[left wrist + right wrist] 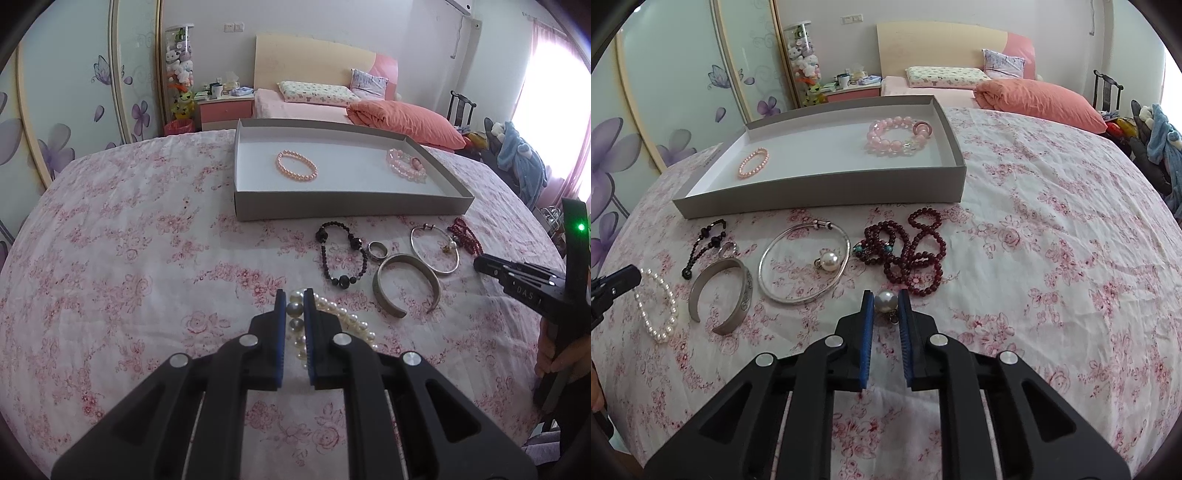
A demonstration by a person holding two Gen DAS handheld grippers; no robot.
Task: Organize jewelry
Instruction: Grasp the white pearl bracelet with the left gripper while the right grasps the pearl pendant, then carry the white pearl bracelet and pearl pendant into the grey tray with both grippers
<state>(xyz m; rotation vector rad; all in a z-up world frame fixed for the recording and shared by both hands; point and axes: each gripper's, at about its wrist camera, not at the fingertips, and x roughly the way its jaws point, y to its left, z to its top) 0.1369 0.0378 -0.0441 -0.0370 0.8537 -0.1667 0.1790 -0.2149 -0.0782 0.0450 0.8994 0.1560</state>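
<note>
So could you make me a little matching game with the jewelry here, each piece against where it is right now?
Things:
1. pink pearl bracelet
2. white pearl strand
3. pearl earring
4. dark red beads

Places:
A. between the right gripper's fingers
B. loose on the cloth, in front of the tray
C. inside the tray
D. at the left gripper's fingertips

Pairs: 1-C, 2-D, 3-A, 4-B
</note>
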